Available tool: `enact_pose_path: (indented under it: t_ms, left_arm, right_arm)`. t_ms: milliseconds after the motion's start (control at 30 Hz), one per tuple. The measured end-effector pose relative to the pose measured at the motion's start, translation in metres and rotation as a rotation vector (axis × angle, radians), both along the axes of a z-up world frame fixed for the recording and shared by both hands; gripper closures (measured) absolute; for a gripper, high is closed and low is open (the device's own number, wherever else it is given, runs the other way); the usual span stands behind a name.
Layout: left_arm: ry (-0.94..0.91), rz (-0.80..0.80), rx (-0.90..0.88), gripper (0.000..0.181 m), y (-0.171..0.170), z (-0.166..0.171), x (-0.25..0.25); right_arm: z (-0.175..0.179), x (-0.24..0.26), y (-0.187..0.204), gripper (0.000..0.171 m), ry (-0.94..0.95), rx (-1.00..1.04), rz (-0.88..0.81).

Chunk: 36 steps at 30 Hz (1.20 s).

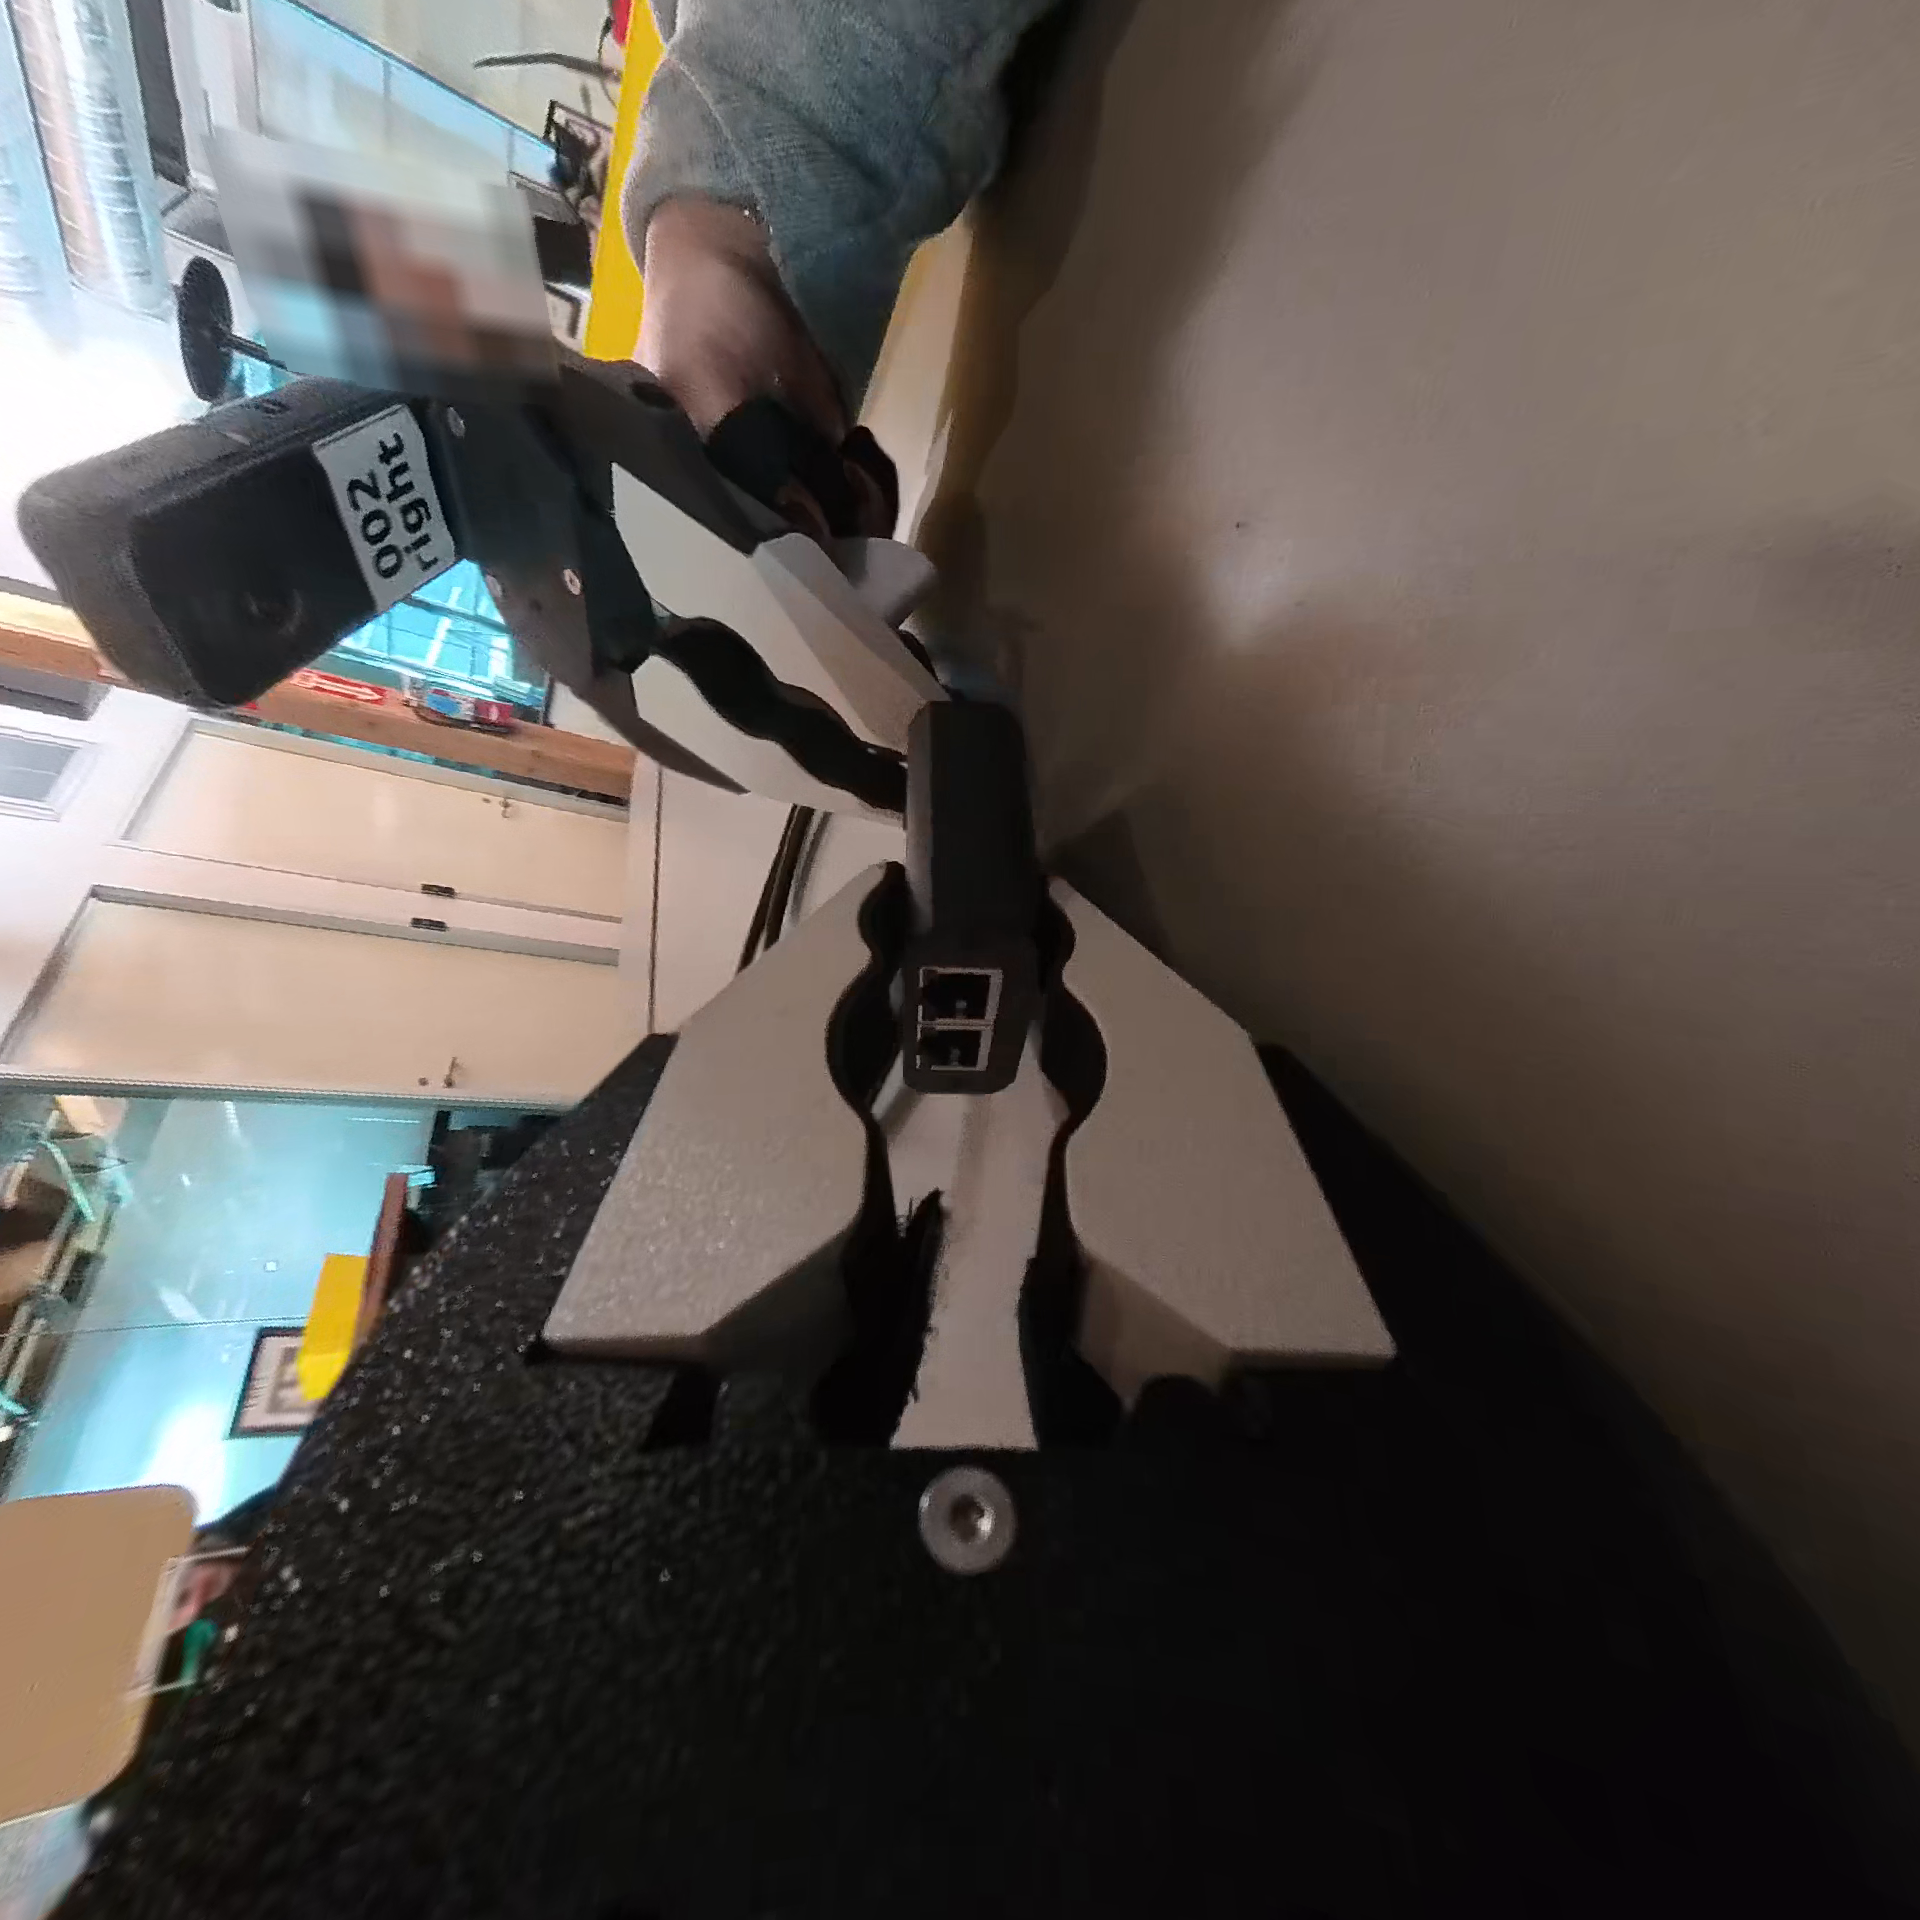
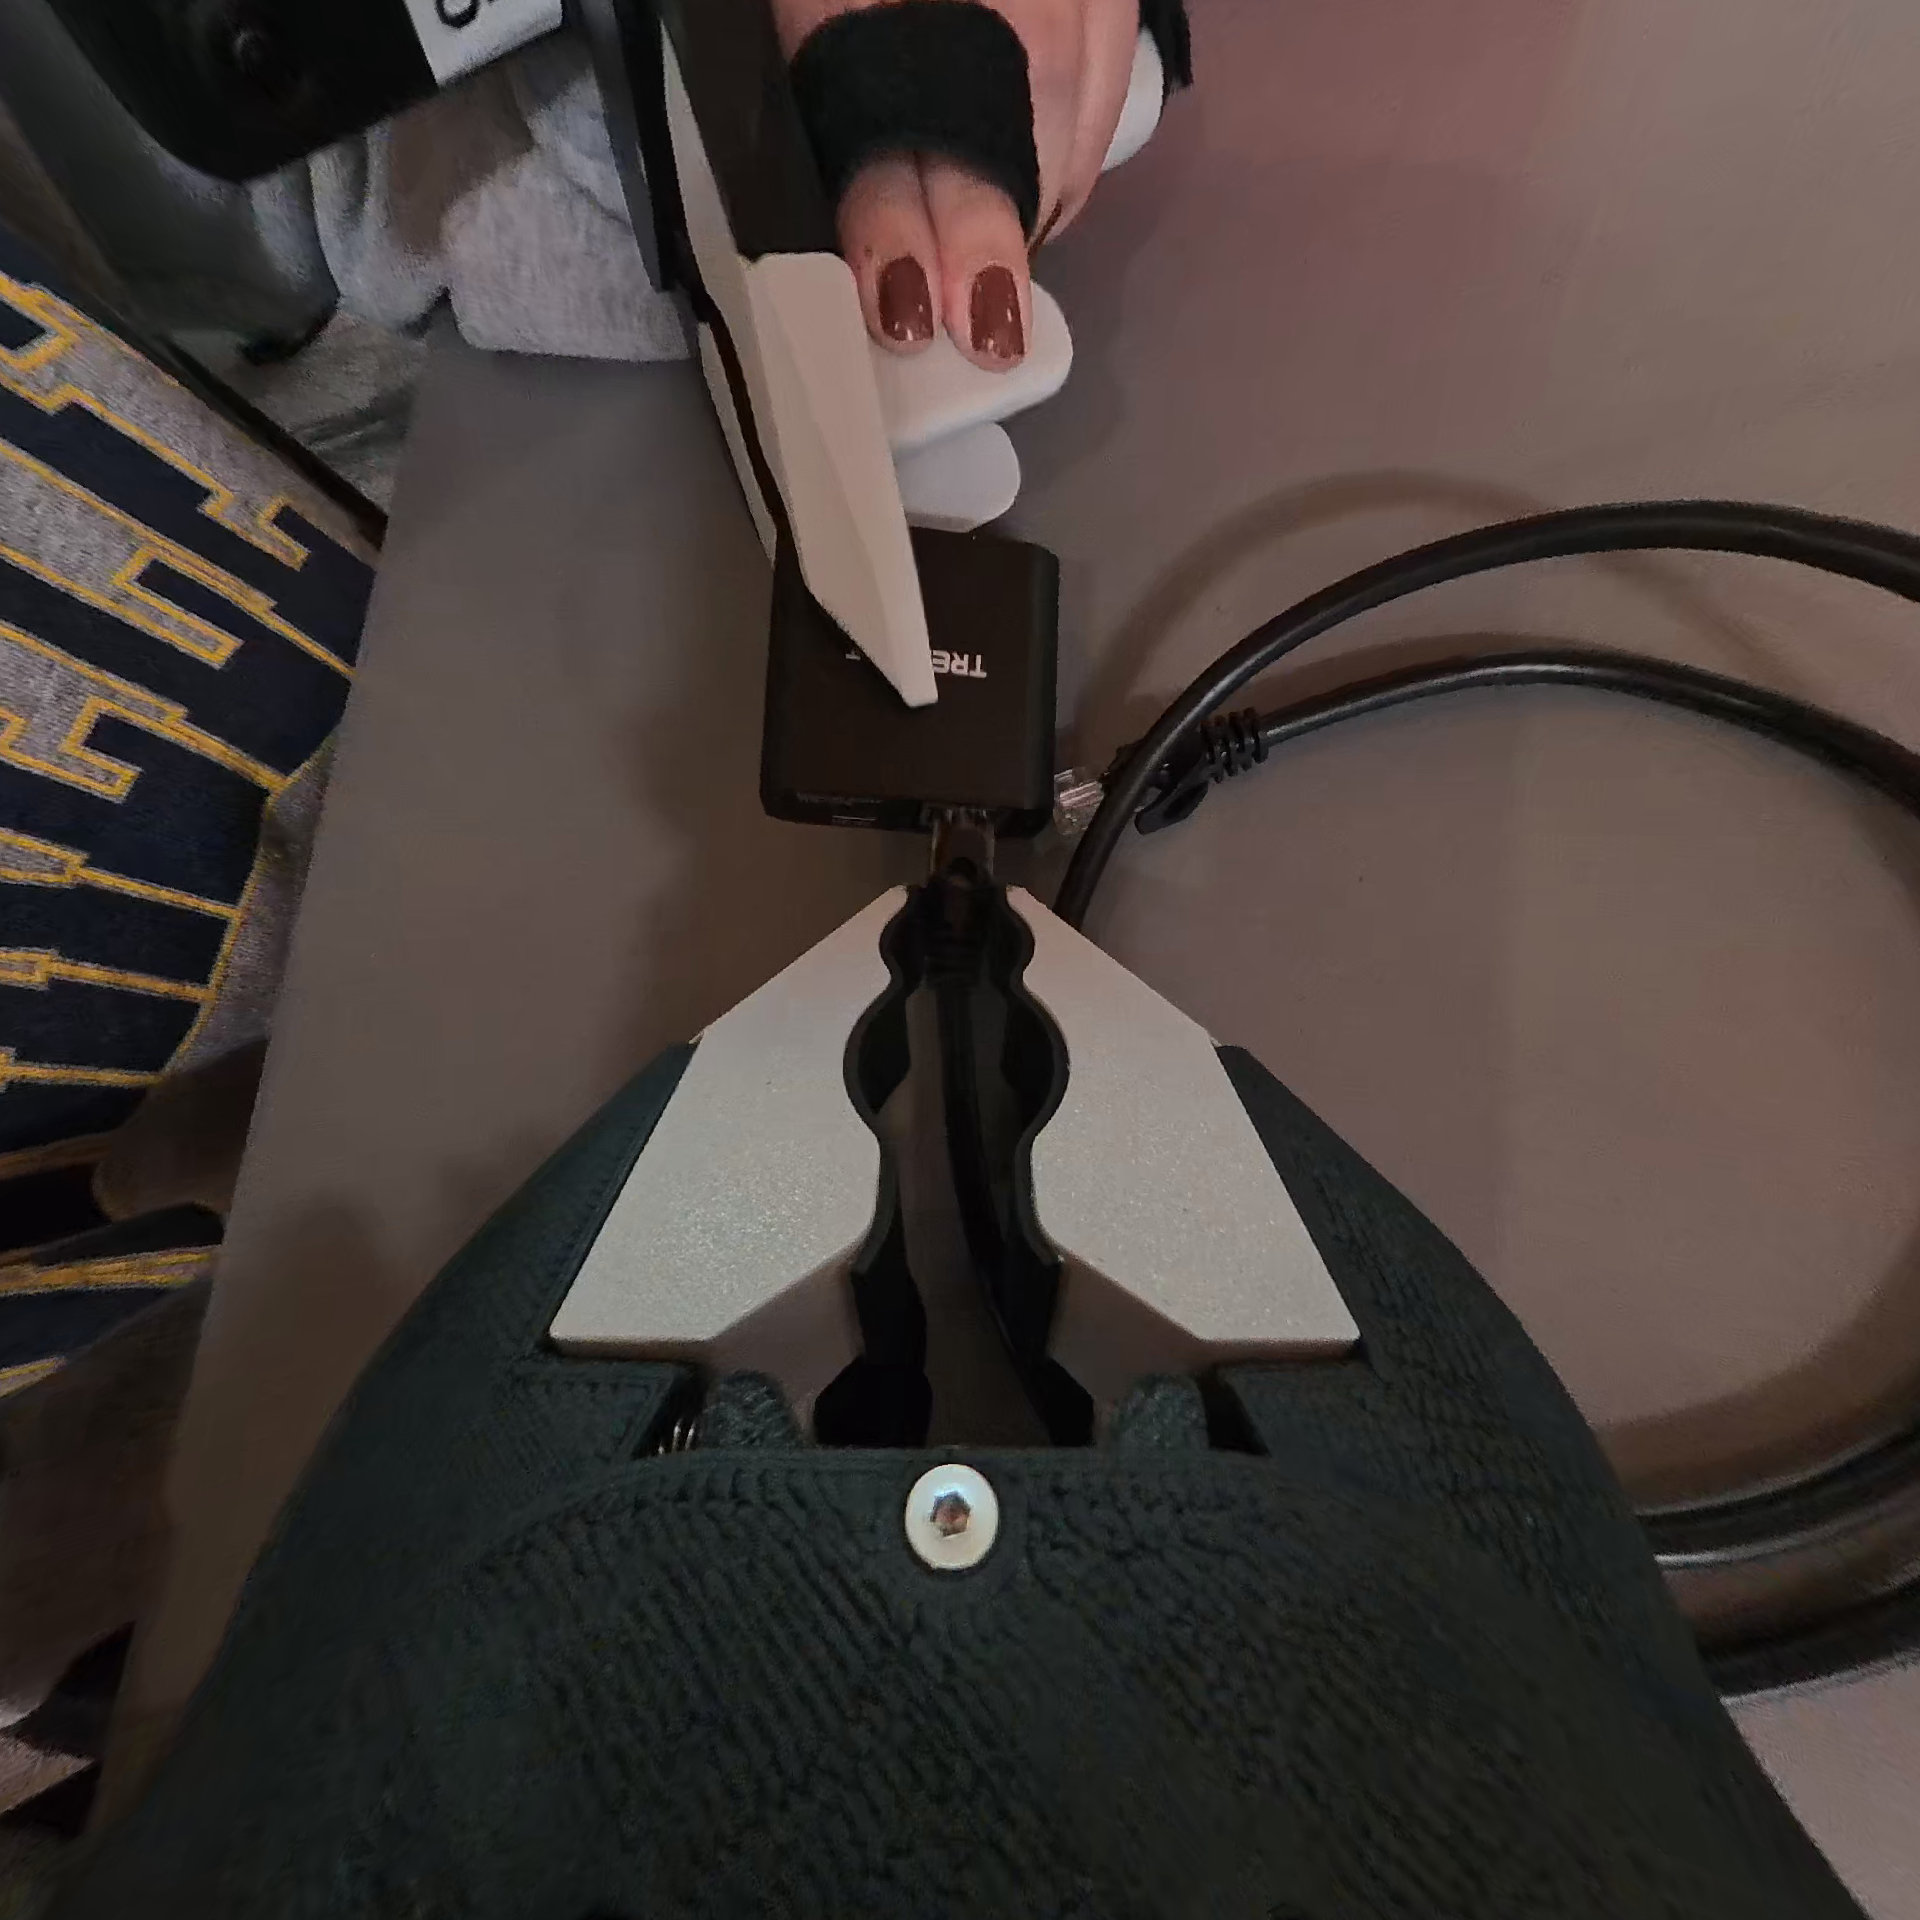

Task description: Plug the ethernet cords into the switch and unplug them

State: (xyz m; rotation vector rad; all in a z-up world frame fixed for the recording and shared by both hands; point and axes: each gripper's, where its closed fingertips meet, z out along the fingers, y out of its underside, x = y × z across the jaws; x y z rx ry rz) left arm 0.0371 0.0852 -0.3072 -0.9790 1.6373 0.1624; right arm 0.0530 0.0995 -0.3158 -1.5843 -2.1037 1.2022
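Observation:
My left gripper (image 1: 966,904) is shut on the small black switch (image 1: 971,790) and holds it on edge by the table; two empty ports (image 1: 961,1023) face this camera. In the right wrist view one left finger (image 2: 862,603) lies across the switch (image 2: 914,748). My right gripper (image 2: 961,904) is shut on the boot of a black ethernet cord (image 2: 971,1091), whose plug (image 2: 961,831) sits in a port on the switch's near face; how deep, I cannot tell. The right gripper also shows in the left wrist view (image 1: 904,753), behind the switch. A second cord's plug (image 2: 1174,769) lies loose beside the switch.
Black cable loops (image 2: 1558,665) curve over the beige table (image 2: 1455,1091) to the right of the switch. The table's edge runs down the left, with blue and yellow patterned carpet (image 2: 125,727) below. A person's hand (image 2: 945,301) rests on the left gripper. Both grippers' tips are close together, under 4 cm apart.

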Motion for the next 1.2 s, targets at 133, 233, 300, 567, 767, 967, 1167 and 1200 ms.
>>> enact_pose_path:
  t_ms: [133, 233, 300, 567, 767, 967, 1167, 1200]
  left_arm:
    - [-0.021, -0.014, -0.038, 0.159, -0.001, 0.0, 0.001]
    - [-0.025, -0.029, -0.045, 0.159, -0.002, 0.0, 0.004]
    - [-0.027, -0.038, -0.049, 0.159, -0.002, 0.0, 0.005]
    - [-0.058, -0.026, -0.079, 0.16, 0.0, 0.002, 0.004]
    - [-0.136, 0.228, -0.083, 0.138, 0.033, 0.012, -0.018]
    - [-0.367, 0.41, -0.201, 0.083, 0.045, 0.033, -0.042]
    - [-0.552, 0.466, -0.201, 0.098, 0.02, 0.057, -0.057]
    - [-0.569, 0.496, -0.175, 0.102, 0.017, 0.061, -0.063]
  right_arm:
    - [-0.001, -0.001, 0.0, 0.162, -0.011, -0.015, -0.013]
    - [-0.002, -0.002, 0.0, 0.162, -0.011, 0.009, -0.011]
    - [-0.002, -0.003, -0.001, 0.163, -0.002, 0.024, -0.004]
    - [0.0, -0.003, 0.001, 0.159, -0.014, -0.012, -0.036]
    - [0.018, 0.001, 0.052, 0.14, 0.16, 0.256, -0.266]
    - [0.067, 0.002, 0.111, 0.166, 0.417, 0.654, -0.649]
    - [0.092, -0.014, 0.126, 0.171, 0.528, 0.865, -0.864]
    - [0.093, -0.017, 0.127, 0.171, 0.536, 0.869, -0.883]
